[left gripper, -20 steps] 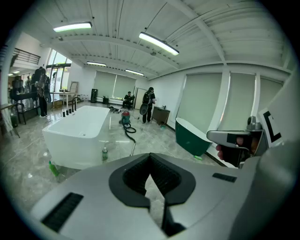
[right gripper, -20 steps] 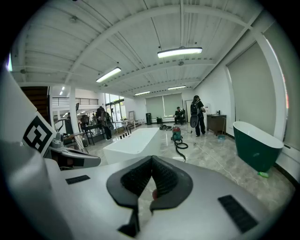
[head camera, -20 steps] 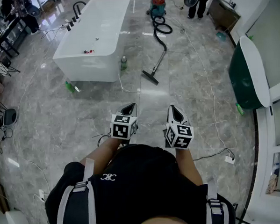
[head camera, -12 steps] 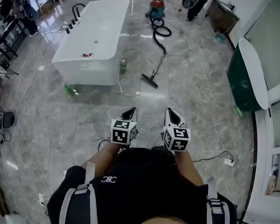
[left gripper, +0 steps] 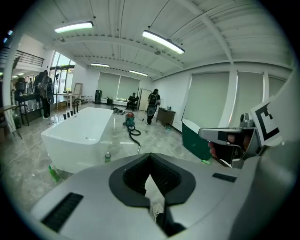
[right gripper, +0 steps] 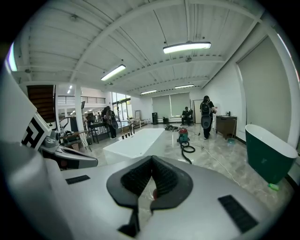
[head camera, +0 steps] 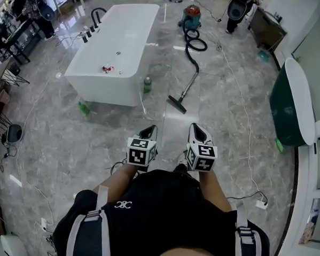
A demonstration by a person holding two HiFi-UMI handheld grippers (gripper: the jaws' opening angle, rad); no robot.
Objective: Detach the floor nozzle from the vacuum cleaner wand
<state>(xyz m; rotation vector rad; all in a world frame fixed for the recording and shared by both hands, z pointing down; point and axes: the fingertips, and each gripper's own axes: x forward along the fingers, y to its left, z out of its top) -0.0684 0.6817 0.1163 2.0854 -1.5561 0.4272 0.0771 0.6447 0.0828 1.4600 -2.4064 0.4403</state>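
The two gripper views show the left gripper [left gripper: 150, 159] and right gripper [right gripper: 151, 159] clenched on nothing. Only the head view shows the floor nozzle [head camera: 176, 104], attached to its wand [head camera: 189, 86], on the floor well ahead and slightly nearer than before. A white bathtub [head camera: 118, 46] and a green bottle [head camera: 147, 85] stand to its left.

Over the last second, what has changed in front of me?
The floor nozzle sits lower and further right in the head view; the person has probably edged closer. Nothing was gripped or released. The left gripper and right gripper stay shut, empty, before the torso.
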